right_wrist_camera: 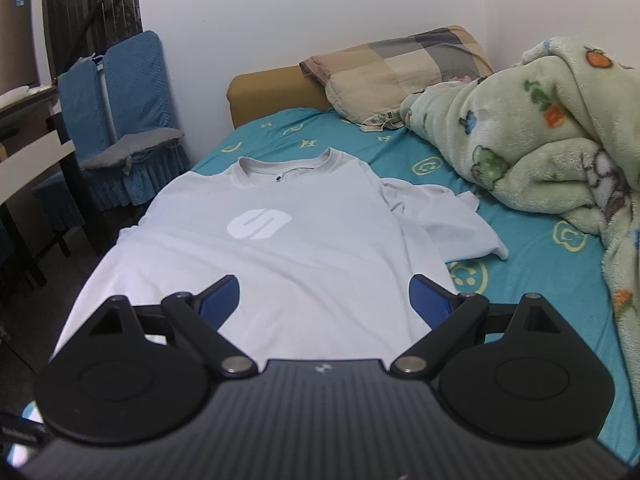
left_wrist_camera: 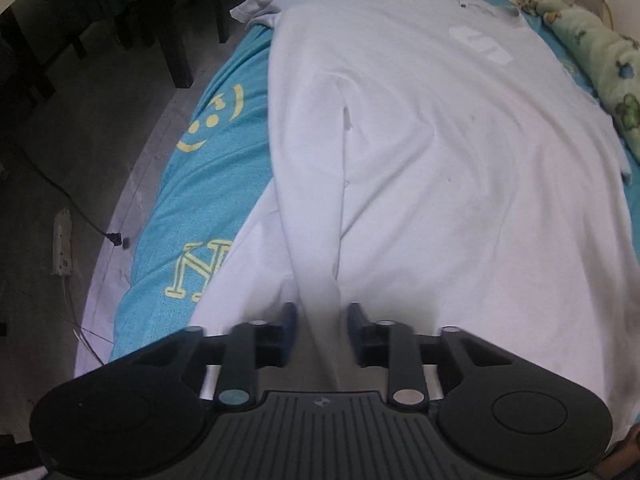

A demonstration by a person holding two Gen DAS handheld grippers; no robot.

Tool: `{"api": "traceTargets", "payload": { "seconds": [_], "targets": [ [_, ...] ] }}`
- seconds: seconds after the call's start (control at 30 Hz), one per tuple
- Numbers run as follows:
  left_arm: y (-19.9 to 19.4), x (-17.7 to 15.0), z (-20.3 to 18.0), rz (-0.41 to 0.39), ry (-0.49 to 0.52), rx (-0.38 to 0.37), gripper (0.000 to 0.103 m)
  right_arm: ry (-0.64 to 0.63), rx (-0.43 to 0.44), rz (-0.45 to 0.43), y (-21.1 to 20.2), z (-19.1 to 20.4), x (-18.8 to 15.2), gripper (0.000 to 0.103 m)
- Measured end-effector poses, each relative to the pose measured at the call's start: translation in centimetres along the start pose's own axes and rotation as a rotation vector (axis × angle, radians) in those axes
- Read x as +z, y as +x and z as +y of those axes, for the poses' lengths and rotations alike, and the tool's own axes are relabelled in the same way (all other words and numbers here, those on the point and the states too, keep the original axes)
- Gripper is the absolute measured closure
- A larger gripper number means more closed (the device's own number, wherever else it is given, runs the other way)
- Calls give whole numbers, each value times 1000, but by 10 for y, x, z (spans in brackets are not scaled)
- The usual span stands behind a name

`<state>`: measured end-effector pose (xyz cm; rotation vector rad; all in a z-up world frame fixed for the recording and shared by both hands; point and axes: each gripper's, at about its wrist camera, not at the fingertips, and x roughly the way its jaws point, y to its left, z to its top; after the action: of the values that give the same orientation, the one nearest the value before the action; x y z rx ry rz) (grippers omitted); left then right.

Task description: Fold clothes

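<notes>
A pale grey T-shirt (right_wrist_camera: 280,248) with a white logo lies face up on the turquoise bed sheet (right_wrist_camera: 540,264), collar toward the headboard. In the left wrist view the T-shirt (left_wrist_camera: 460,152) fills the frame, and my left gripper (left_wrist_camera: 322,330) is shut on a raised ridge of its fabric near the hem at the left side. My right gripper (right_wrist_camera: 324,300) is open and empty, with its blue pads (right_wrist_camera: 430,300) spread wide just above the shirt's lower part. The shirt's right sleeve (right_wrist_camera: 452,224) lies crumpled outward.
A green fleece blanket (right_wrist_camera: 560,160) is heaped on the bed's right side, with a checked pillow (right_wrist_camera: 400,68) at the headboard. Blue-covered chairs (right_wrist_camera: 128,120) and a table stand left of the bed. A power strip and cable (left_wrist_camera: 62,240) lie on the floor.
</notes>
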<state>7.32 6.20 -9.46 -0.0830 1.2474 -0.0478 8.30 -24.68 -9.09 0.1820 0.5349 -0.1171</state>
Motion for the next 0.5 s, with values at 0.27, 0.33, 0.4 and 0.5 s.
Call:
{"api": "traceTargets", "payload": {
  "seconds": [0.27,0.33,0.4,0.5],
  "targets": [
    [-46,25,59,16,-123,-8,100,42,24,5,0,-5,1,10],
    [-49,38,72,9,-103,110,101,55,34,3,1,-6,3,10],
    [-50,48,81,11,-87,208,101,73,48,5,1,-8,4,10],
    [-43,50,75,38,-87,223,99,99,61,5,-3,-12,6,10]
  ]
}}
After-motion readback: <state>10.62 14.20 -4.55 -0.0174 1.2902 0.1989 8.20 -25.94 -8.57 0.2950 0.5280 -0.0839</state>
